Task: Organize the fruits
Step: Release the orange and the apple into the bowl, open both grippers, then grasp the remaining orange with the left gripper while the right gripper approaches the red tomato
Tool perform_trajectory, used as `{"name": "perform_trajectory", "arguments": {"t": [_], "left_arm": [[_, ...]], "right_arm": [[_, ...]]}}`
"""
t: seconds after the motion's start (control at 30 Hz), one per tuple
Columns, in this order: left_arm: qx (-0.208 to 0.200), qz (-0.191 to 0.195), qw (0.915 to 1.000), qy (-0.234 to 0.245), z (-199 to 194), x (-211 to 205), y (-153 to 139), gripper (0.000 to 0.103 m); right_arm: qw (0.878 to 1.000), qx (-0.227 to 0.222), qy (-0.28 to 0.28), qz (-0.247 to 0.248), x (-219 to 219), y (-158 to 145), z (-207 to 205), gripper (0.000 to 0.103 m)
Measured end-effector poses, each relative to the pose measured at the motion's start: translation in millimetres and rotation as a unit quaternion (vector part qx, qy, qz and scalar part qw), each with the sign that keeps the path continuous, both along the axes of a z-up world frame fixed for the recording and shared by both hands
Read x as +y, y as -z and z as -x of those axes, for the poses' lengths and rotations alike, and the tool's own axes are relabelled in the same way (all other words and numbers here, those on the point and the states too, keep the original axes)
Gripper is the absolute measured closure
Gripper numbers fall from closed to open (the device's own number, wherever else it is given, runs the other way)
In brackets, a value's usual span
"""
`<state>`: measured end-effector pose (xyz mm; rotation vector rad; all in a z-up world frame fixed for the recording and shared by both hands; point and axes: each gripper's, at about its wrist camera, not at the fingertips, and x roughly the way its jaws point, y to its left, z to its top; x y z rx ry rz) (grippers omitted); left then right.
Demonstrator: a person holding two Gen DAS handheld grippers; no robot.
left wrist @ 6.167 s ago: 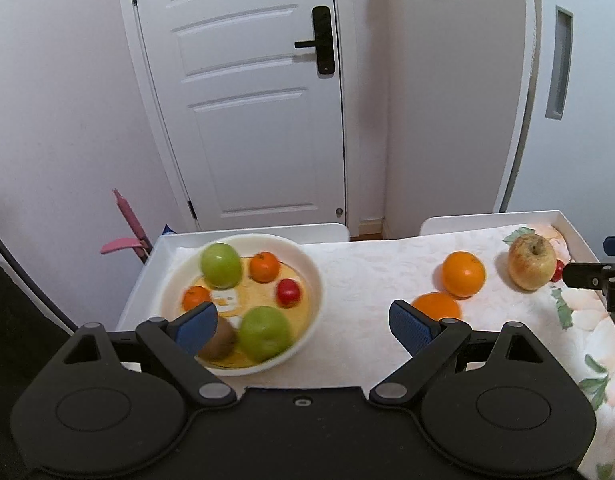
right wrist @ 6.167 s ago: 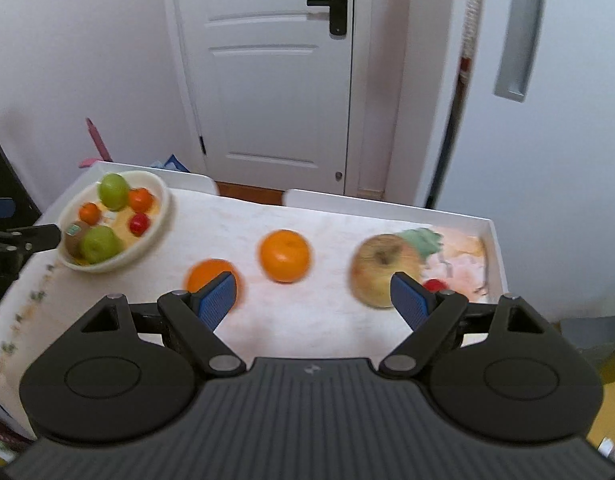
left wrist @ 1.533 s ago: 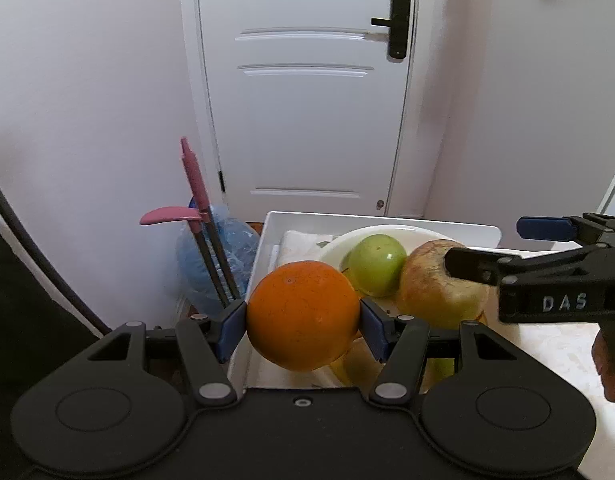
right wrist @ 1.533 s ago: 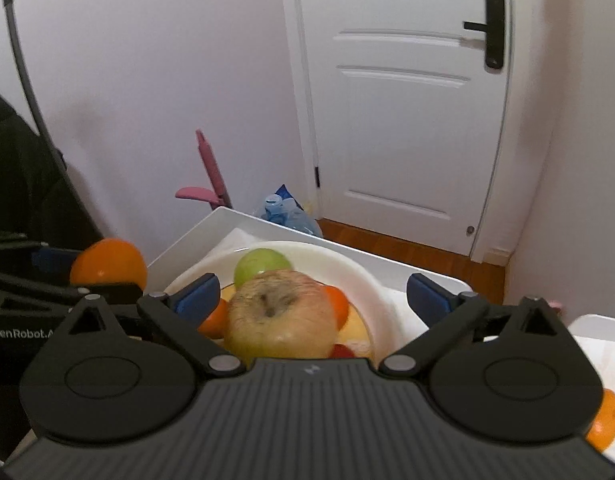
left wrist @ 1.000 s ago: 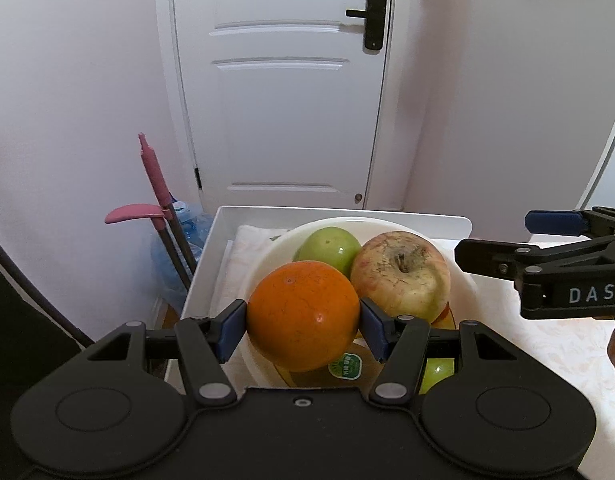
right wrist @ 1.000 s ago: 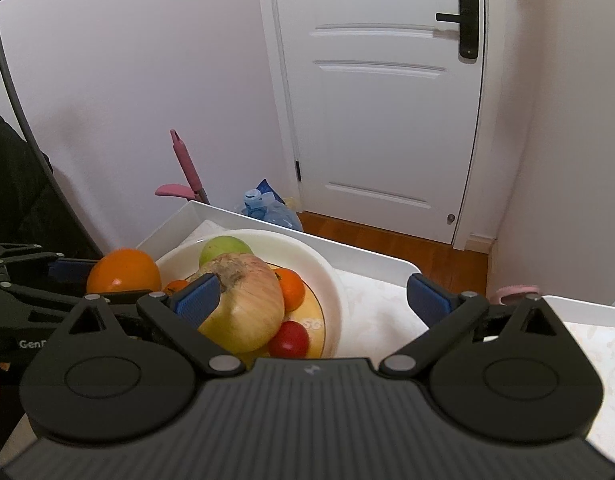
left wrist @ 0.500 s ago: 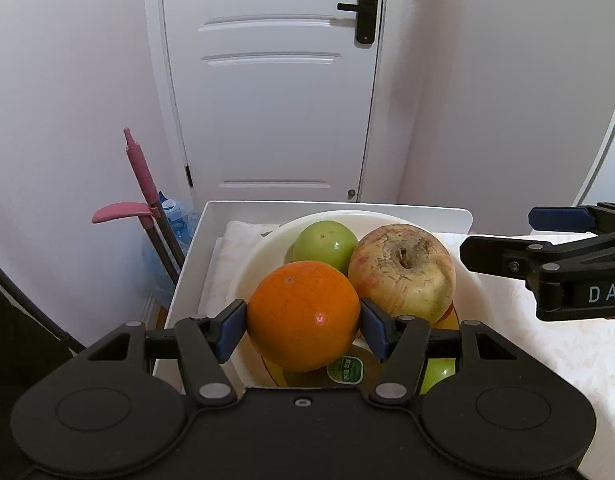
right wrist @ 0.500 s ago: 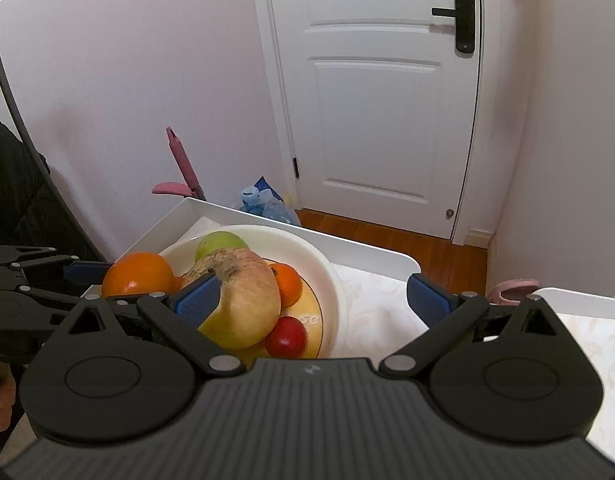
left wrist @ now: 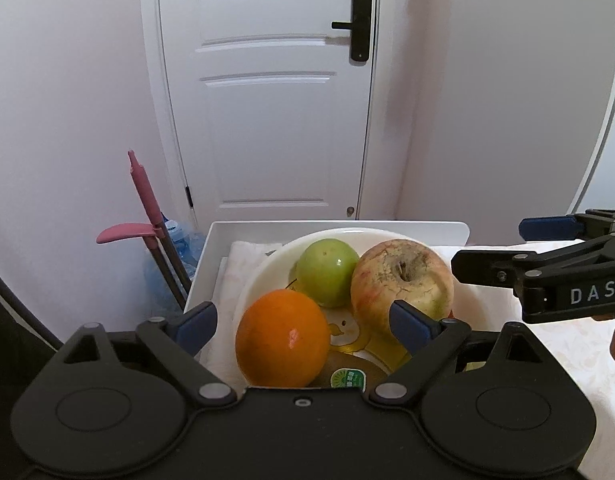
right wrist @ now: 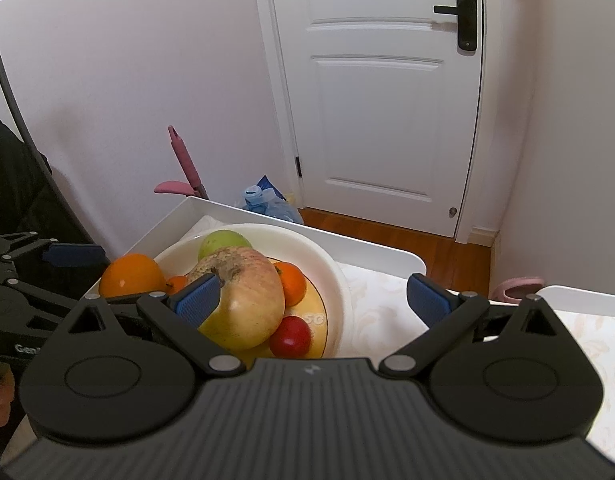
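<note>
My left gripper is opening off the orange, which sits low-center atop the crowded bowl beside 1 big apple, and may roll out; my right gripper gapes empty.

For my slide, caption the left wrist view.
Left gripper opening around an orange in the fruit bowl.

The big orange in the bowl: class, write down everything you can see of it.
The big orange is round, glossy and evenly orange, with one bright glint. It sits at the near edge of the white bowl, resting against a kiwi. The left gripper is opening around it, pads clear of its skin.
</note>
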<state>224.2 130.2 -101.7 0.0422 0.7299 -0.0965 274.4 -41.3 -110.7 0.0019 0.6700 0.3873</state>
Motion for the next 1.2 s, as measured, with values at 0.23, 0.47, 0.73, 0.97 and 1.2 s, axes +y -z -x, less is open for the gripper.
{"name": "perform_trajectory", "arguments": {"t": [0.23,0.47,0.73,0.97,1.2], "left_arm": [[-0.008,-0.003,1.0000,0.003,14.5,-0.9,-16.9,0.008],[-0.019,-0.003,0.9998,0.010,35.3,-13.7,-41.6,0.007],[-0.043,-0.012,0.9990,0.002,63.5,-57.3,-70.2,0.002],[-0.054,-0.008,0.9984,0.016,83.7,-118.0,-82.6,0.002],[-0.048,-0.001,0.9980,0.042,88.8,-183.1,-78.0,0.002]], "right_arm": [[1.000,-0.010,0.015,0.000,-8.9,-15.6,12.7,0.000],[0.999,-0.022,0.048,0.000,-42.2,-39.4,43.4,0.000],[0.997,-0.032,0.064,0.009,-103.5,-64.4,87.9,0.000],[0.996,-0.025,0.085,0.010,-172.0,-70.3,121.1,0.000],[0.995,-0.015,0.099,0.019,-236.1,-63.8,136.7,0.000]]}}
